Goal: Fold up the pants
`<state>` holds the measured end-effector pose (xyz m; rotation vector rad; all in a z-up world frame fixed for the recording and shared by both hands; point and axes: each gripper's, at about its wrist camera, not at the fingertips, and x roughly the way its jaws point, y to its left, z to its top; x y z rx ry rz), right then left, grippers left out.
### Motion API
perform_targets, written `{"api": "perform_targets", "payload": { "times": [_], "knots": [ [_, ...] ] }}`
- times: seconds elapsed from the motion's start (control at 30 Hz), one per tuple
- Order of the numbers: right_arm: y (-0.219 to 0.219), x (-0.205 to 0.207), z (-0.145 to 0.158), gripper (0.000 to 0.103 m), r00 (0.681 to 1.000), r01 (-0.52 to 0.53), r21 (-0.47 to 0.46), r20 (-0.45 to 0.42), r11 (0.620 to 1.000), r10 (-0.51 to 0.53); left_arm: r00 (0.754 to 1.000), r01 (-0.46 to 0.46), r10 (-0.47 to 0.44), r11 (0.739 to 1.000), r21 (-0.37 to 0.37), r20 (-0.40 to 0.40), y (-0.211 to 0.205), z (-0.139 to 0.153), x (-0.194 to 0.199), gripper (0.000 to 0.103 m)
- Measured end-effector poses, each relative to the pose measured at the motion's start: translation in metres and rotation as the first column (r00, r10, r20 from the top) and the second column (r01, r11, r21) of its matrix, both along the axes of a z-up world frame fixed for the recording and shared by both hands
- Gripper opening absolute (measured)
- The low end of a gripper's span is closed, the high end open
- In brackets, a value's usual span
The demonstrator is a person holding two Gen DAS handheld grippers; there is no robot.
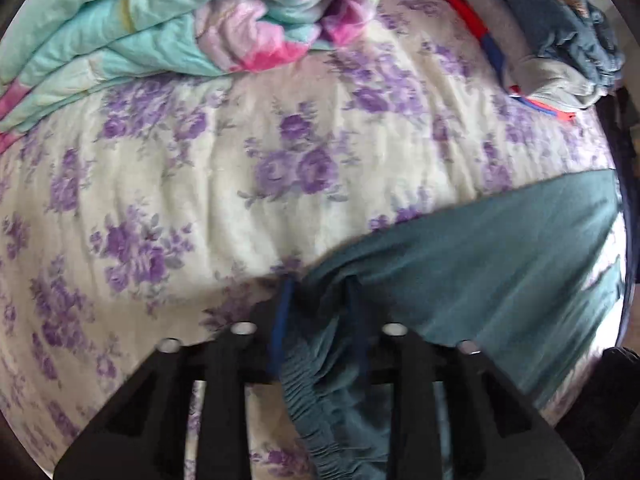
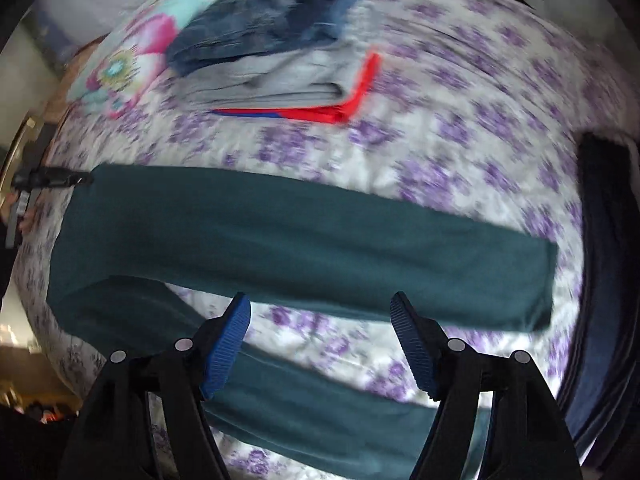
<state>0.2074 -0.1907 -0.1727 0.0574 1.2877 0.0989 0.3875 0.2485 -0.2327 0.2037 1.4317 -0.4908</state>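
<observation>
1. 2 legs of the teal pants point(image 2: 304, 236) lie spread apart on the bed point(image 2: 460, 120), so I judge the fold as barely begun: the purple-flowered cover shows between the far leg and the near leg point(image 2: 320, 404).
2. My left tongs point(image 1: 320, 292) are closed on the elastic waistband point(image 1: 308, 392), with gathered fabric bunched between the blue pads. In the right wrist view, that gripper shows at the far left end of the pants.
3. My right tongs point(image 2: 320, 308) stand wide and hold nothing. They hover over the gap between the 2 legs, touching no cloth that I can see.
4. Done so far, as I read it: the garment is laid out roughly flat along the bed and the waist is secured.
5. Left to do: bring 1 leg over the other, then fold the length down into a compact bundle.
6. 1 stack of folded clothes point(image 2: 272, 56) sits at the far side of the bed, with denim on top, grey below and a red-and-blue piece underneath. I take it as the likely place for the finished pants.
7. 1 floral quilt point(image 1: 160, 32) lies bunched at the far left, well apart from the work.
8. Both views are motion-blurred, so I cannot tell fine wrinkles.
</observation>
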Motion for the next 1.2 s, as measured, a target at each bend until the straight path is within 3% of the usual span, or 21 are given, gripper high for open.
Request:
{"api": "perform_targets", "payload": {
  "times": [0.1, 0.23, 0.4, 0.67, 0.7, 0.73, 0.8, 0.83, 1.03, 1.2],
  "knots": [
    [0.067, 0.044, -0.001, 0.073, 0.970, -0.241, 0.067, 0.028, 0.968, 0.240, 0.997, 0.057, -0.058, 0.998, 0.010, 0.043, -0.006, 0.006, -0.012, 0.004],
    [0.142, 0.108, -0.011, 0.082, 0.872, -0.490, 0.093, 0.052, 0.867, 0.487, 0.994, 0.076, -0.077, 0.997, 0.012, 0.076, -0.006, 0.016, -0.022, 0.004],
    [0.193, 0.167, -0.046, 0.082, 0.804, -0.592, 0.085, -0.014, 0.802, 0.595, 0.990, 0.078, -0.080, 0.997, 0.019, 0.112, -0.011, 0.018, -0.016, 0.004],
    [0.223, 0.186, -0.077, 0.080, 0.721, -0.686, 0.072, -0.061, 0.724, 0.690, 0.988, 0.065, -0.067, 0.998, 0.017, 0.138, -0.003, 0.029, -0.023, 0.004],
    [0.223, 0.188, -0.085, 0.074, 0.716, -0.687, 0.084, -0.086, 0.721, 0.692, 0.988, 0.063, -0.065, 0.998, 0.015, 0.140, -0.001, 0.030, -0.023, 0.004],
    [0.223, 0.187, -0.093, 0.049, 0.711, -0.686, 0.104, -0.113, 0.720, 0.694, 0.988, 0.060, -0.062, 0.998, 0.017, 0.142, -0.004, 0.031, -0.023, 0.004],
    [0.222, 0.181, -0.100, 0.012, 0.691, -0.701, 0.123, -0.125, 0.702, 0.712, 0.988, 0.057, -0.059, 0.998, 0.022, 0.142, -0.003, 0.033, -0.023, 0.004],
    [0.222, 0.179, -0.096, 0.003, 0.683, -0.707, 0.143, -0.118, 0.693, 0.721, 0.988, 0.054, -0.057, 0.998, 0.025, 0.143, -0.004, 0.033, -0.023, 0.004],
    [0.222, 0.191, -0.078, 0.003, 0.760, -0.649, 0.023, -0.041, 0.761, 0.649, 0.986, -0.028, 0.021, 0.999, 0.042, 0.165, 0.004, 0.034, -0.011, 0.005],
    [0.235, 0.193, -0.091, 0.003, 0.774, -0.632, -0.009, -0.072, 0.775, 0.629, 0.989, -0.070, 0.059, 0.995, 0.074, 0.135, 0.006, 0.018, -0.007, 0.005]
  ]
}}
